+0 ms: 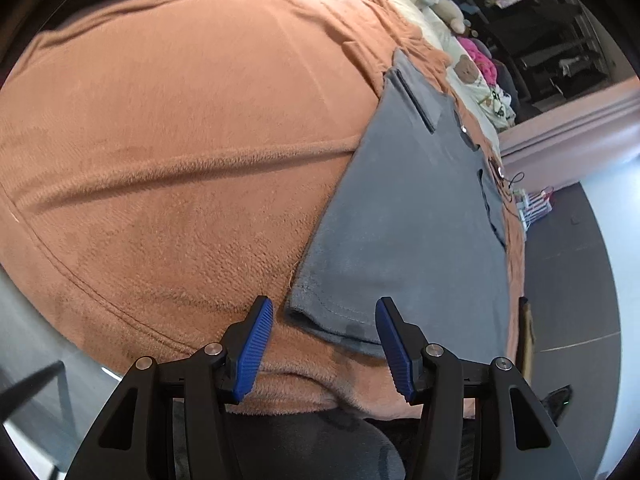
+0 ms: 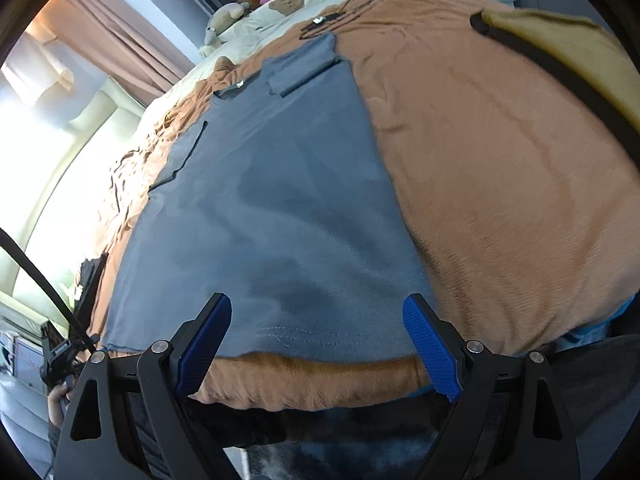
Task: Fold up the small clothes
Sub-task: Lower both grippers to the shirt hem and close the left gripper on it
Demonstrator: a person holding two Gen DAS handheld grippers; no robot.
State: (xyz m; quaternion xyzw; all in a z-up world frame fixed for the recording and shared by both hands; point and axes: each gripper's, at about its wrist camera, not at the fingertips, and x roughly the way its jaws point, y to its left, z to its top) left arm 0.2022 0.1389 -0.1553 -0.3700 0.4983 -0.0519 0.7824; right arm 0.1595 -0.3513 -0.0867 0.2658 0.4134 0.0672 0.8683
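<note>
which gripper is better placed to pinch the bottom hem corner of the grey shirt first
Left, probably. The left gripper is open with a hem corner of the grey shirt lying between its fingers. The right gripper is also open, over the mid-hem, not a corner.

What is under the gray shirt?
The gray shirt lies flat on a fuzzy brown blanket, which shows all around it. Whatever is beneath the blanket is covered, so I cannot tell what is there.
</note>
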